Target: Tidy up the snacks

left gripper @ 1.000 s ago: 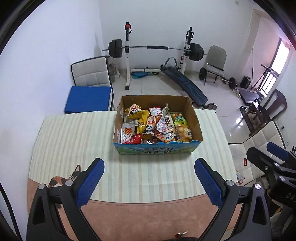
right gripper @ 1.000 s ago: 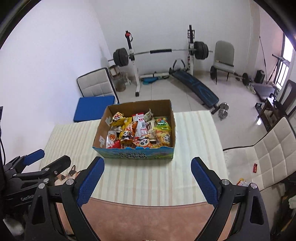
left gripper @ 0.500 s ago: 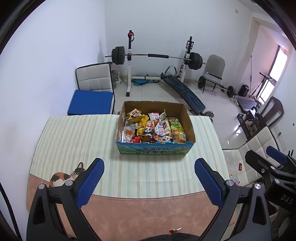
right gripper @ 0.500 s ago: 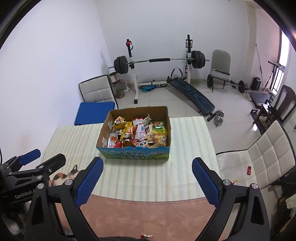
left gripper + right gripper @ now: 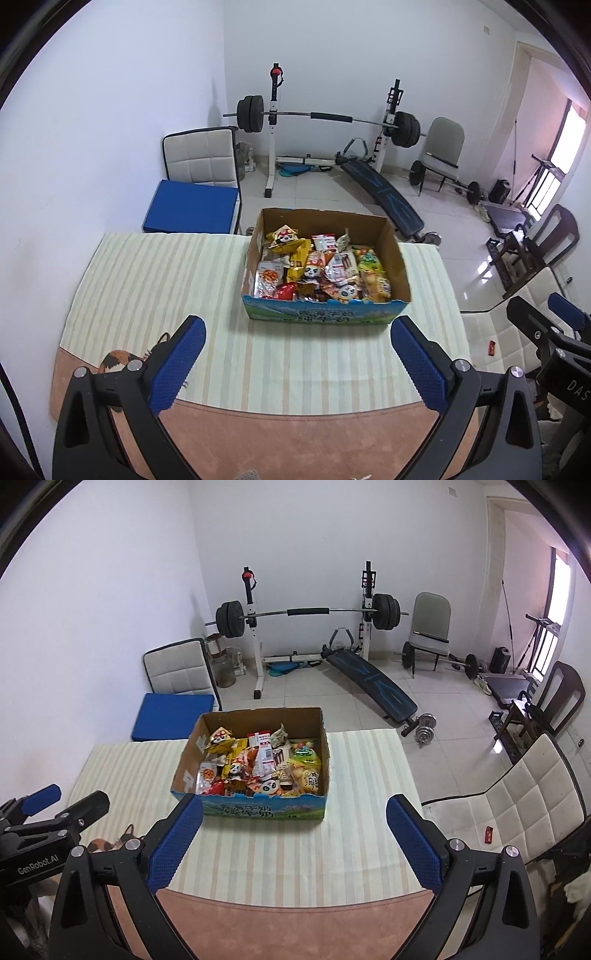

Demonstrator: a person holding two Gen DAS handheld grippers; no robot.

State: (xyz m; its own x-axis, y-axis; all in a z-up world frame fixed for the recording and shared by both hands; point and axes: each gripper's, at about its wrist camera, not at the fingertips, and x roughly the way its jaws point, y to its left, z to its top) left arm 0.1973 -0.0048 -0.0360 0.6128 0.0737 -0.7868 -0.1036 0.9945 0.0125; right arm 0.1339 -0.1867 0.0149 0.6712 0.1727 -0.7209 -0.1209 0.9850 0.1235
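Landmark: an open brown cardboard box (image 5: 325, 291) with a blue-green printed front panel is stood on the desk (image 5: 155, 280), which is covered by a cream striped cloth.
Snacks: a heap of colourful foil and plastic snack packets (image 5: 321, 267) is seen inside the box, some printed with panda faces; none is seen outside the box.
Left hand-held gripper (image 5: 297, 363): held above the desk's near edge, in front of the box and apart from it; the blue-padded jaws are spread wide and nothing is gripped.
Right hand-held gripper (image 5: 293, 842): held in front of the box, its jaws likewise spread wide and empty.
Behind the box: a barbell rack (image 5: 273, 129) and a blue-cushioned chair (image 5: 195, 199) are seen on the tiled floor.
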